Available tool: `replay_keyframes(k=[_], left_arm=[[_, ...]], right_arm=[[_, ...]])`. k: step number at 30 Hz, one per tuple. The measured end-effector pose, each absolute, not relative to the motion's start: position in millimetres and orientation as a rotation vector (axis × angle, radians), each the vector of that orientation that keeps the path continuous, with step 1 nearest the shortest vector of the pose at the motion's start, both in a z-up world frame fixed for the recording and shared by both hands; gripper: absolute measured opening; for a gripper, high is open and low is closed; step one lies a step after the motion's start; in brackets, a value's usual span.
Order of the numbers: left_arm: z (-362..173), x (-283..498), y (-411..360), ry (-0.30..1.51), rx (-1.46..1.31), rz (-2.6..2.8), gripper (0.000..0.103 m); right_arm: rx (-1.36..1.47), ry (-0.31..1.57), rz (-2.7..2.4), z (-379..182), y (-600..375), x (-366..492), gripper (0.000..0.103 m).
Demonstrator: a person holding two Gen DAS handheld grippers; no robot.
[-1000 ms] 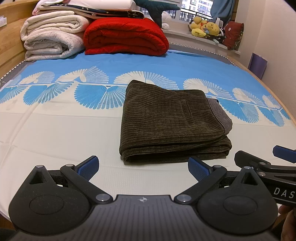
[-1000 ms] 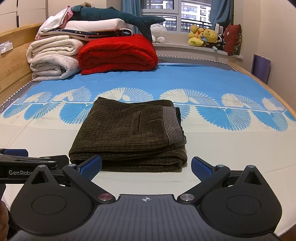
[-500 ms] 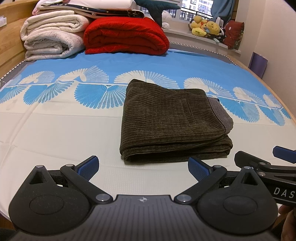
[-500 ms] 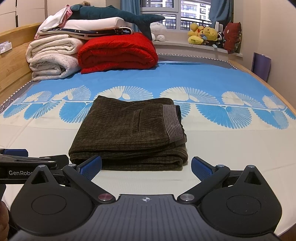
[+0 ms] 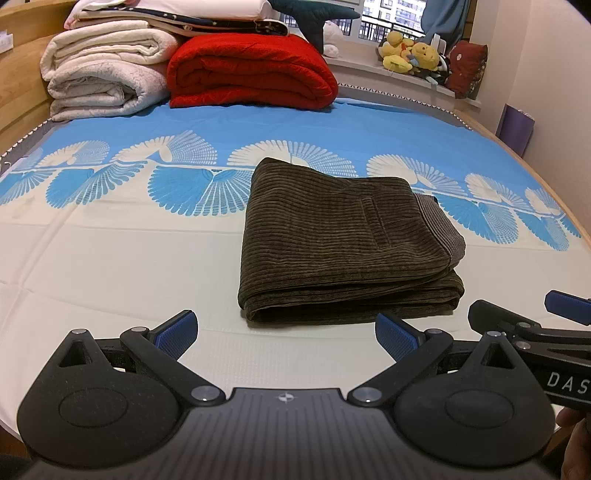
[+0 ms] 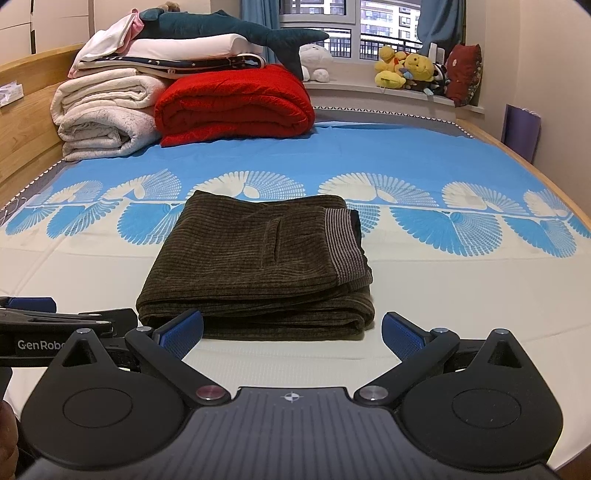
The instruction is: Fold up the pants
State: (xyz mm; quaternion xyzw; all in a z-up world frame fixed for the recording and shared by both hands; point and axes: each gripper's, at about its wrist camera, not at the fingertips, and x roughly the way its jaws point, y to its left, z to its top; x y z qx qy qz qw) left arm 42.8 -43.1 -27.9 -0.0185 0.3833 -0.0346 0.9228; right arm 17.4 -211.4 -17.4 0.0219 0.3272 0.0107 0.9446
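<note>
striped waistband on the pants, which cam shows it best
The right wrist view: the striped waistband faces the camera as a broad band along the right end of the folded pants. The left wrist view shows the same band more obliquely, narrower, curling over the right edge.

We see dark olive-brown corduroy pants [image 5: 343, 240], ribbed, with a grey finely striped waistband [image 6: 345, 243]. Bedsheet [image 5: 110, 258] is cream near us, bright blue farther back, with a row of white and blue fan shapes across the join. Red quilt [image 5: 251, 74] folded, off-white blankets [image 6: 103, 118] stacked beside it. Dark teal shark plush [image 6: 229, 31] on top of the pile. Yellow plush toys [image 6: 406, 70] on the sill, dark red cushion [image 6: 463, 74] next to them. Both grippers, left gripper [image 5: 284, 332] and right gripper [image 6: 291, 332], black with blue pads [image 6: 183, 332].
</note>
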Motion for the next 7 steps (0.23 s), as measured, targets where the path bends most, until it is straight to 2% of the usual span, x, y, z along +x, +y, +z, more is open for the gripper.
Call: replay_keyframes(k=[7], left_arm=[[-27.8,42.8,-40.9,0.784,-0.037,-0.072,0.102]], right_arm=[[0.047,0.666,0.022,-17.1,-211.6,17.4,0.102]])
